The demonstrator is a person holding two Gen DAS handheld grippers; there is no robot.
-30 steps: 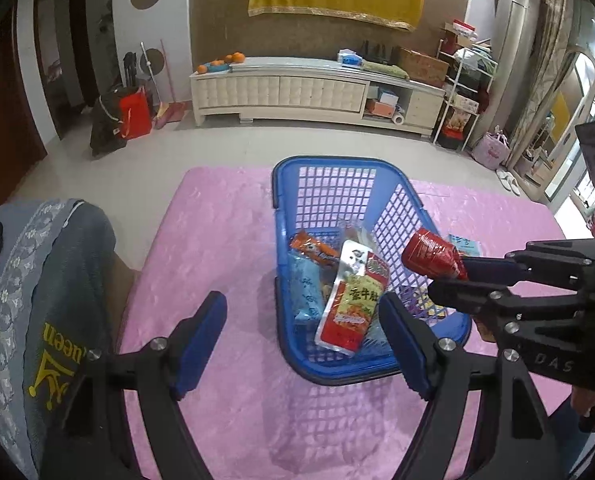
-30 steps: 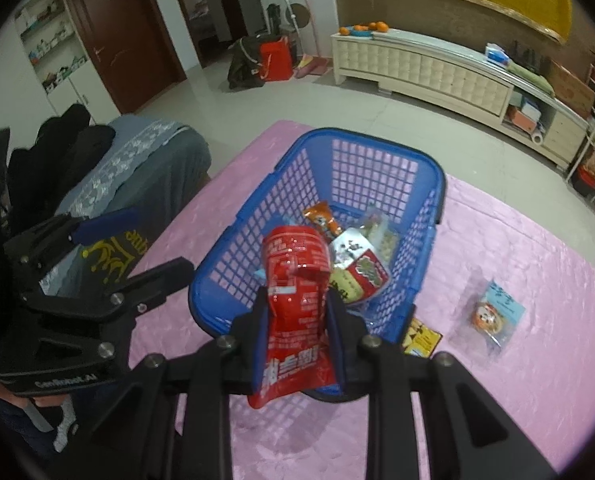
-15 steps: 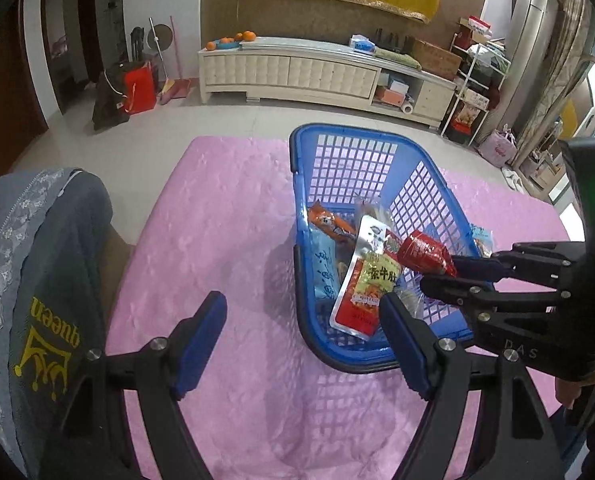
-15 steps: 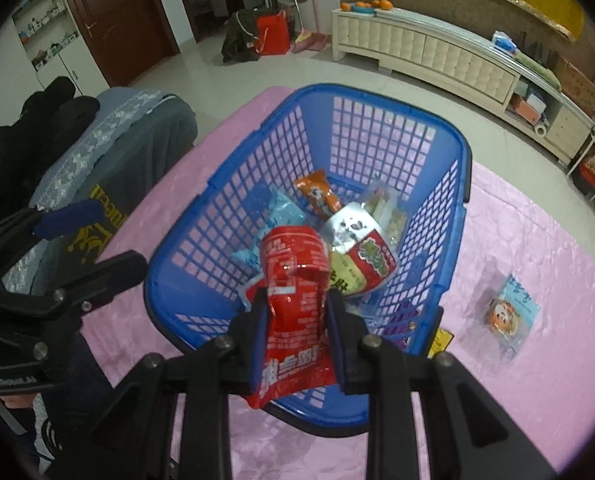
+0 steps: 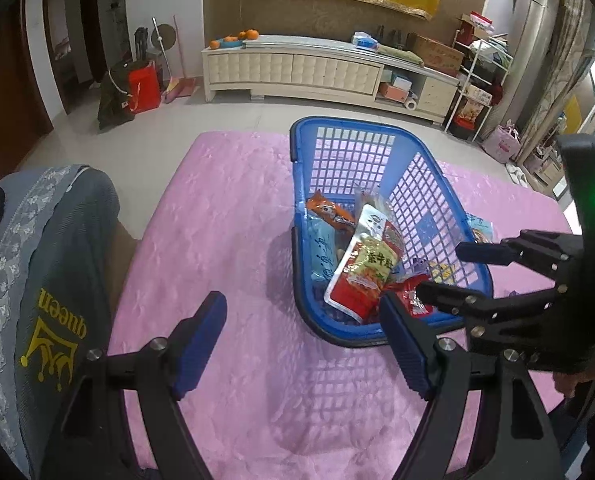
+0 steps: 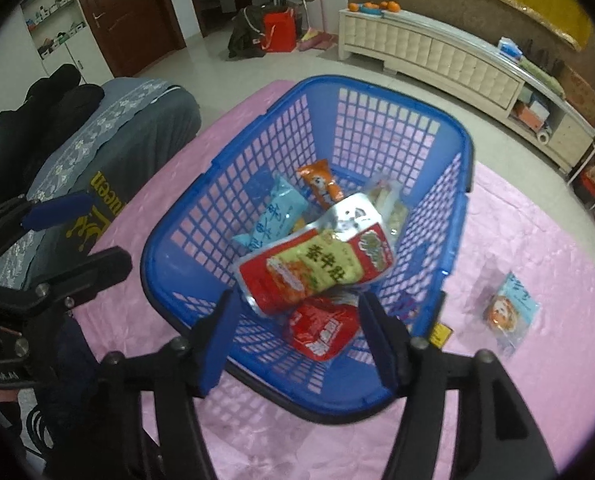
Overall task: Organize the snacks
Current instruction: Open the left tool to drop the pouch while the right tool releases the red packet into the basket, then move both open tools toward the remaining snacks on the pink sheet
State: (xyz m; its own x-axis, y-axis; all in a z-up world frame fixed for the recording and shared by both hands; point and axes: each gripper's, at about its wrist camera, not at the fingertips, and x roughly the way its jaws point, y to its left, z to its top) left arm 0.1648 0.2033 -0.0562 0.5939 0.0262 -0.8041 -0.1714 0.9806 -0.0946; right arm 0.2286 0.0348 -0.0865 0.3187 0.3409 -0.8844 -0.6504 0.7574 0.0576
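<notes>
A blue plastic basket (image 6: 467, 200) (image 5: 473, 264) stands on the pink cloth and holds several snack packets. The red packet (image 6: 321, 328) (image 5: 411, 298) lies on the basket floor at its near end. My right gripper (image 6: 299, 340) (image 5: 441, 269) hangs just above it with its jaws opening; the packet lies between them, untouched by the pads. A large red-and-green packet (image 6: 317, 268) leans over it. My left gripper (image 5: 303, 340) (image 6: 77, 236) stands open over the cloth left of the basket, nothing between its fingers.
A pale blue packet with a cartoon face (image 6: 509, 312) lies on the cloth right of the basket, and a small yellow packet (image 6: 441, 334) rests against the basket's wall. A grey-covered chair (image 5: 37, 280) stands at the left edge of the pink table (image 5: 225, 208).
My right gripper came down over the basket with the red packet, then its jaws spread and the packet dropped to the basket floor. The left gripper stayed open and nearly still.
</notes>
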